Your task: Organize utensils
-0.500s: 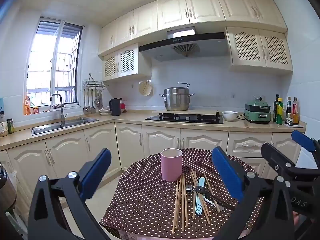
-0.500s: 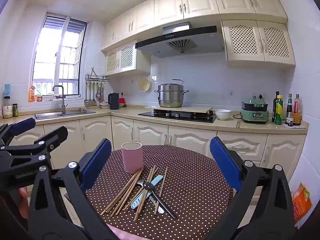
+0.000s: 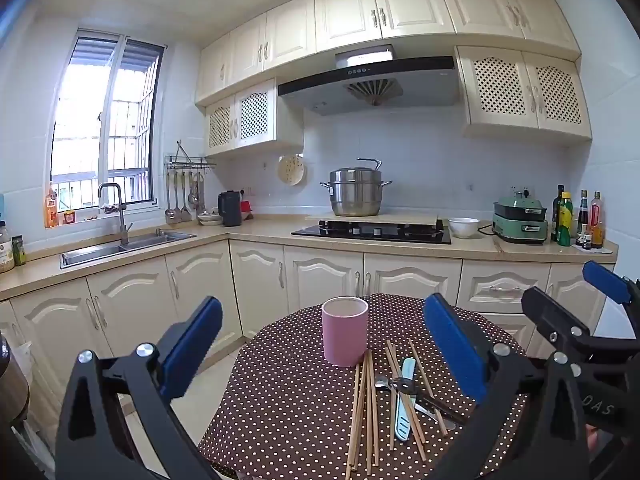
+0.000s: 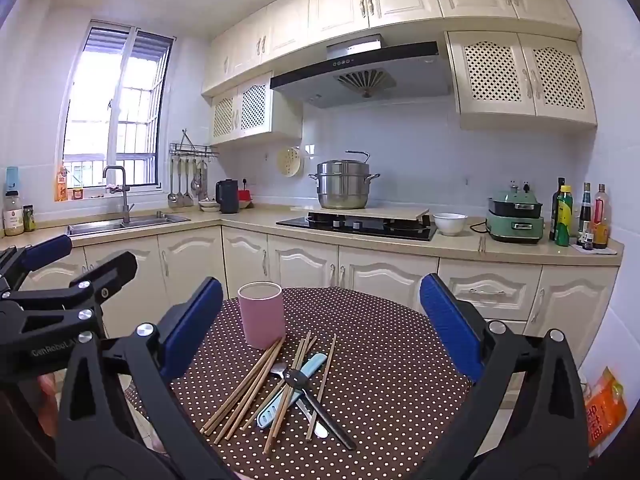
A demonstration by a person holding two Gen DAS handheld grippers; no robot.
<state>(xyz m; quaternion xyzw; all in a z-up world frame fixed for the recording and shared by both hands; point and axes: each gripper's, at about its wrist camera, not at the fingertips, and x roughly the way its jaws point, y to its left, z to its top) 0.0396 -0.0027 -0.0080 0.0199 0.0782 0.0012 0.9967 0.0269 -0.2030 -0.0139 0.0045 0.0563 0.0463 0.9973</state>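
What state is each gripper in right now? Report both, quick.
Left gripper: open, holding nothing, above the polka-dot table.
Right gripper: open, holding nothing, above the chopsticks and pink cup.

Spoon [image 4: 320, 428] bowl and fork [image 4: 277, 369] tines — buried beneath crossed chopsticks [image 4: 244, 390], shapes unclear.

Steel pot [image 3: 355, 192], white bowl [image 3: 463, 227], green cooker [image 3: 520, 220]

Table [image 4: 400, 380] is holding 1 pink cup [image 4: 261, 314], roughly 10 wooden chopsticks [image 4: 248, 390] (overlapping, exact count unclear), 1 light-blue-handled utensil [image 4: 292, 386], 1 black-handled utensil [image 4: 320, 412], 1 metal spoon [image 3: 382, 382].
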